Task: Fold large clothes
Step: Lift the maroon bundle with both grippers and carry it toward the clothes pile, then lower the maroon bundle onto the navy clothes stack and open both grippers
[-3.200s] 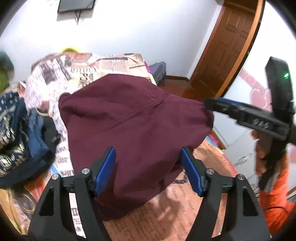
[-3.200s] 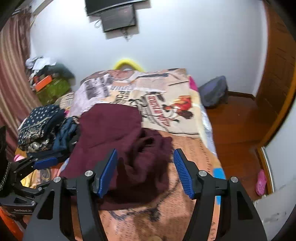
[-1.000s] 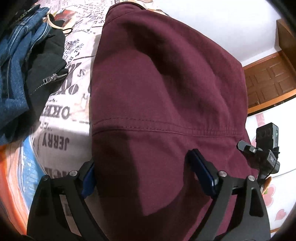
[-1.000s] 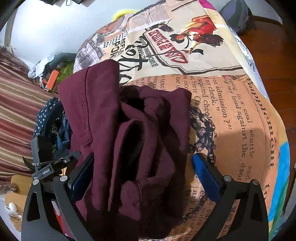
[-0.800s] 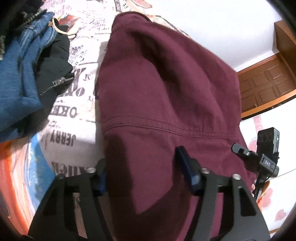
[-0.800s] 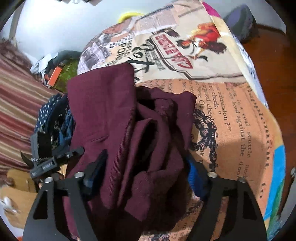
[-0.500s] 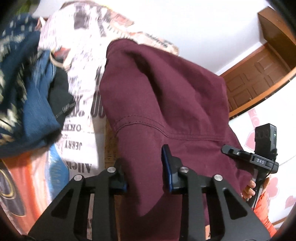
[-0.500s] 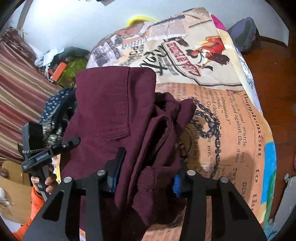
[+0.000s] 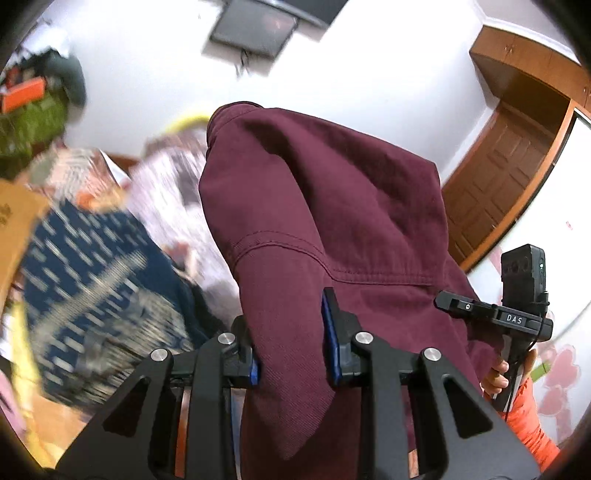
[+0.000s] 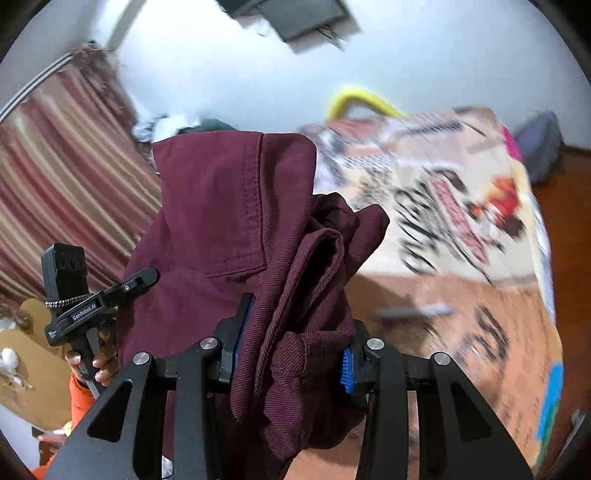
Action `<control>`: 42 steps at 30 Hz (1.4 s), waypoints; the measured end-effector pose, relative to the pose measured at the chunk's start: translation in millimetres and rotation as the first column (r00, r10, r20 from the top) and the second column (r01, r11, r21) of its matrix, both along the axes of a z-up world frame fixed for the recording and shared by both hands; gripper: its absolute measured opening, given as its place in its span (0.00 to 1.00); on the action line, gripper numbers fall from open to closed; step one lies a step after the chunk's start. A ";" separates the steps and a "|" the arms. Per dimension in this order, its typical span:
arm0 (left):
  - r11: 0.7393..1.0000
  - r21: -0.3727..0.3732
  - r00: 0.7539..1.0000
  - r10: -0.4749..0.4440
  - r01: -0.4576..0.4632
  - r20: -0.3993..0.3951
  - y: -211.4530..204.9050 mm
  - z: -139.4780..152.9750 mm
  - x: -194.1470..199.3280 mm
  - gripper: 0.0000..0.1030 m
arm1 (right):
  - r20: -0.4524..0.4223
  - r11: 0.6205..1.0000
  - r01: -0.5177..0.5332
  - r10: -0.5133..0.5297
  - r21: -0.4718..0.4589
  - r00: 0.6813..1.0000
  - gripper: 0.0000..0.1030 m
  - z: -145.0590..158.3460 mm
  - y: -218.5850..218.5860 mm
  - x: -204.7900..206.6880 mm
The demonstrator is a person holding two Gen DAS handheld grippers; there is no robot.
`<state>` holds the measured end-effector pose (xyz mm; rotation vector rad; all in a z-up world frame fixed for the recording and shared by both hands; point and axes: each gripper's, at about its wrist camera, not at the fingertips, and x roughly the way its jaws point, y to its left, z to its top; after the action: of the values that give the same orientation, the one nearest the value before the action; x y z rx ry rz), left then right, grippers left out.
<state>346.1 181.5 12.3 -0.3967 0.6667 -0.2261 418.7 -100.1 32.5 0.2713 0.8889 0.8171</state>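
A large maroon garment (image 9: pixel 332 206) hangs lifted above the bed, stretched between both grippers. My left gripper (image 9: pixel 290 332) is shut on one edge of it, cloth pinched between the blue pads. My right gripper (image 10: pixel 295 332) is shut on a bunched, folded wad of the same maroon garment (image 10: pixel 221 221). A flat panel with a stitched seam stands up ahead of both grippers and hides the bed behind it. In the left wrist view the right gripper (image 9: pixel 448 301) shows at the garment's right edge, held by a hand (image 9: pixel 496 373). The left gripper (image 10: pixel 147 275) appears at the left in the right wrist view.
The bed's newspaper-print sheet (image 10: pixel 461 221) lies below and to the right. A pile of blue patterned clothes (image 9: pixel 92 266) sits at the left. A striped curtain (image 10: pixel 55 166), a wooden door (image 9: pixel 498 177), a wall screen (image 9: pixel 255 26) and a bag on the floor (image 10: pixel 539 144) surround the bed.
Both grippers went from wide open around the maroon garment to shut on it. They then rose and lifted it off the bed.
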 end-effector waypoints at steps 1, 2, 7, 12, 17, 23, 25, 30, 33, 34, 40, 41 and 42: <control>1.000 0.011 0.999 0.025 -0.026 0.026 16.3 15.9 -4.8 0.26 | 0.008 1.000 -0.016 0.016 0.020 1.000 0.34 5.9 15.5 4.5; 0.999 0.017 0.998 0.043 -0.043 0.043 27.3 24.7 -7.9 0.26 | 0.013 0.999 -0.029 0.028 0.035 1.000 0.34 8.4 23.9 6.3; 0.990 0.040 0.985 0.129 -0.134 0.114 87.6 56.1 -25.9 0.26 | 0.029 0.988 -0.114 0.111 0.100 0.993 0.34 15.1 91.4 24.2; 0.973 0.069 0.972 0.210 -0.218 0.108 142.4 53.8 -27.6 0.26 | 0.018 0.977 -0.181 0.180 0.109 0.984 0.34 1.1 151.6 37.4; 0.960 0.058 0.962 0.273 -0.274 0.016 186.8 11.0 -17.3 0.26 | -0.059 0.971 -0.222 0.228 0.089 0.972 0.34 -43.7 200.0 62.8; 0.946 0.071 0.936 0.322 -0.315 -0.144 226.2 -79.6 17.6 0.28 | -0.188 0.976 -0.215 0.206 -0.029 0.960 0.36 -118.5 238.3 94.8; 0.946 0.076 0.935 0.322 -0.314 -0.151 235.5 -98.6 21.2 0.32 | -0.217 0.979 -0.205 0.197 -0.017 0.956 0.38 -135.5 238.1 102.5; 0.946 0.109 0.936 0.320 -0.307 -0.145 236.0 -99.0 20.0 0.37 | -0.212 0.977 -0.210 0.199 -0.027 0.957 0.42 -136.3 238.7 104.9; 0.924 0.219 0.928 0.348 -0.314 -0.134 221.8 -87.1 13.9 0.47 | -0.172 0.978 -0.178 0.157 -0.111 0.972 0.52 -127.2 240.1 97.6; 0.914 0.253 0.926 0.356 -0.317 -0.126 217.0 -84.2 10.5 0.49 | -0.129 0.976 -0.148 0.127 -0.161 0.983 0.56 -121.7 237.6 91.9; 0.863 0.397 0.928 0.366 -0.313 -0.066 183.1 -66.7 -25.3 0.60 | 0.072 0.936 -0.073 0.104 -0.345 0.992 0.63 -100.3 232.8 60.5; 0.860 0.402 0.927 0.370 -0.316 -0.063 180.4 -65.7 -30.0 0.60 | 0.095 0.932 -0.062 0.102 -0.357 0.990 0.63 -96.7 230.7 56.6; 0.856 0.407 0.926 0.373 -0.320 -0.058 176.9 -63.6 -36.7 0.60 | 0.123 0.928 -0.049 0.101 -0.368 0.987 0.63 -92.3 227.3 48.8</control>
<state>309.5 358.4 -51.4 -0.1400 0.7415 0.2831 467.5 127.3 -59.8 -0.1463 0.9040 0.7152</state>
